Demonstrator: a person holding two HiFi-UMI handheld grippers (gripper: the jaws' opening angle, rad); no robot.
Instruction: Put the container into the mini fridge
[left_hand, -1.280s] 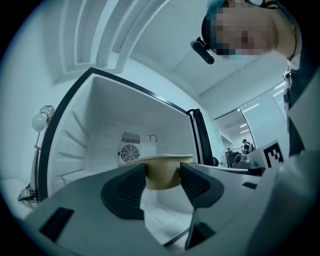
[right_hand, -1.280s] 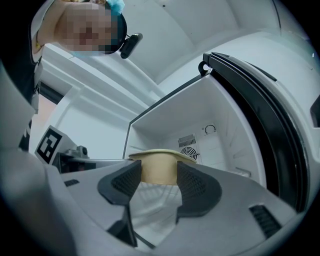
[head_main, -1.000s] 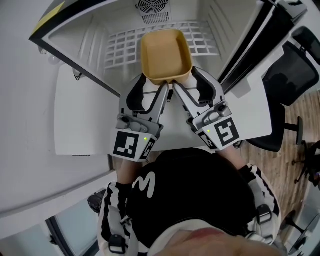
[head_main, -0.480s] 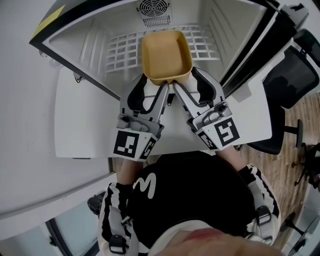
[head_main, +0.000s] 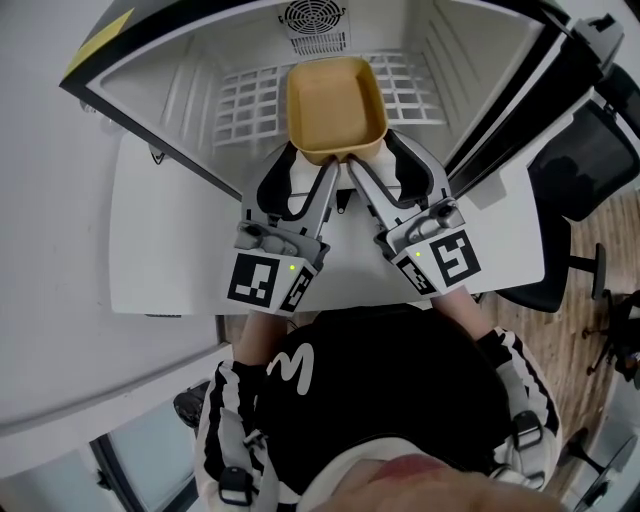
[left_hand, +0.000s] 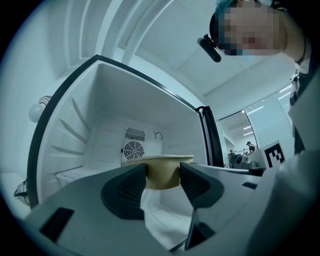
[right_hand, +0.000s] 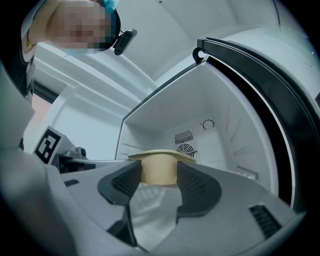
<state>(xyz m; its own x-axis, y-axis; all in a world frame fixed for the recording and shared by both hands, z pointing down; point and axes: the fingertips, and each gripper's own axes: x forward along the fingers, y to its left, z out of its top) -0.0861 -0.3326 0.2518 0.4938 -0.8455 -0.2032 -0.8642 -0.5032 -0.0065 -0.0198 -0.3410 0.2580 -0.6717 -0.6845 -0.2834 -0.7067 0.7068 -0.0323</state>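
Tan rounded-rectangular container (head_main: 336, 105) | grasped by left hand-held gripper (head_main: 310, 166) and right hand-held gripper (head_main: 374, 158) | over white wire shelf (head_main: 245, 100) in mini fridge (head_main: 180, 70)

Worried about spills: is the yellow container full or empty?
Empty. The head view looks straight down into the yellow container and shows only its bare floor and walls, with nothing inside.

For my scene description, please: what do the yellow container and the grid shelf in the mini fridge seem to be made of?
The container looks like matte plastic, mustard yellow: one even colour, thin rim, rounded corners, no shine. The shelf is a white grid of thin bars, probably coated wire; moulded plastic cannot be ruled out.
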